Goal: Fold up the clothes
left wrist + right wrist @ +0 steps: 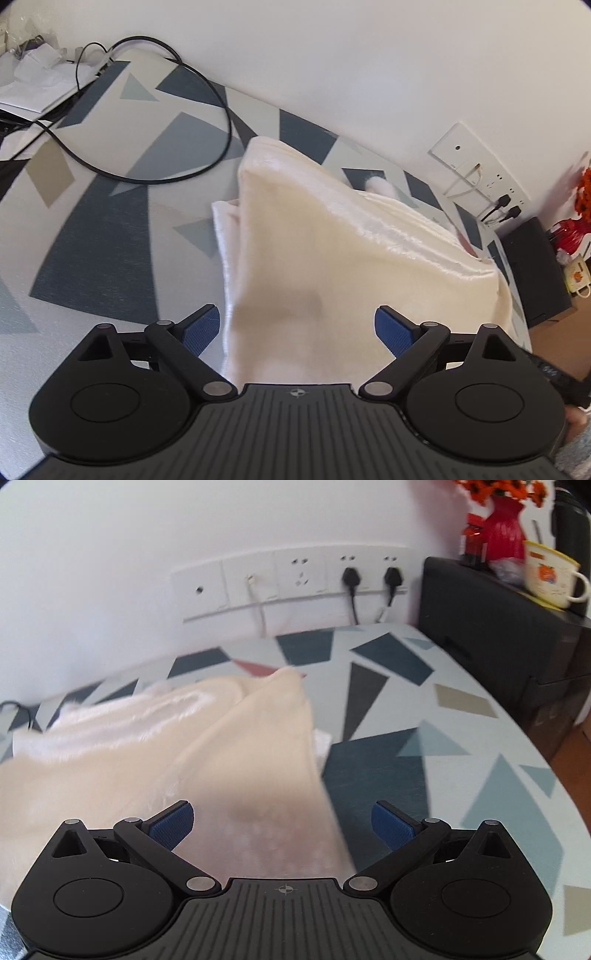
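Observation:
A cream fleece garment (314,240) lies on the table with the grey and blue triangle cloth (110,229). In the left wrist view a folded layer of it runs from the middle of the table down between my fingers. My left gripper (297,328) is open, its blue pads on either side of the fabric and not pressing it. In the right wrist view the same garment (184,746) fills the left and centre, blurred. My right gripper (282,825) is open, with the garment's right edge lying between its pads.
A black cable (177,122) loops over the table's far left, next to white papers (33,81). A wall socket strip (291,579) with two black plugs sits behind the table. A black box (509,627) carrying a mug (550,576) and a red vase (502,528) stands at the right.

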### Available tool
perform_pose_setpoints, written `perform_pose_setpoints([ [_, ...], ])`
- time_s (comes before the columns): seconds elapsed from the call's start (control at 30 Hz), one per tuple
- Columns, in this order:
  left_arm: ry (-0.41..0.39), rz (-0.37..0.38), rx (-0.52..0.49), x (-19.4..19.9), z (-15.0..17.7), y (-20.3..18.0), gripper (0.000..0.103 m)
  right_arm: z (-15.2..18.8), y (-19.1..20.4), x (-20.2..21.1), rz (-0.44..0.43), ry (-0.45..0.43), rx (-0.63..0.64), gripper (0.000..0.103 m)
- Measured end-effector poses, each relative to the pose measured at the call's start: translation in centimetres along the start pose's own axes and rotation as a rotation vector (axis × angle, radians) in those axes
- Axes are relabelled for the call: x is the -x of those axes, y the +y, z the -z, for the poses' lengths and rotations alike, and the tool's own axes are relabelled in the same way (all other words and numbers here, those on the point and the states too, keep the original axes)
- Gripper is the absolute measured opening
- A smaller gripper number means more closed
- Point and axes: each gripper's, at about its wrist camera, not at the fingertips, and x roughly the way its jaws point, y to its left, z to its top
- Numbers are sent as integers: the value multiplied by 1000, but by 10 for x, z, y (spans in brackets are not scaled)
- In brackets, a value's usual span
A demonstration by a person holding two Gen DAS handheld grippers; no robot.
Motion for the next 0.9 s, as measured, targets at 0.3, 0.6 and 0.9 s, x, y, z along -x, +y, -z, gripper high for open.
perform_pose_setpoints([
  [0.3, 72, -164, -139, -42, 14, -20, 93, 14, 24, -26, 4, 76, 26, 102],
  [0.6, 65, -203, -197, -58, 19, -27, 95, 19, 35, -37, 2, 86, 57, 102],
  [0.9, 32, -240, -236, -63, 27, -32, 103, 22, 38, -37, 9, 77, 64, 102],
])
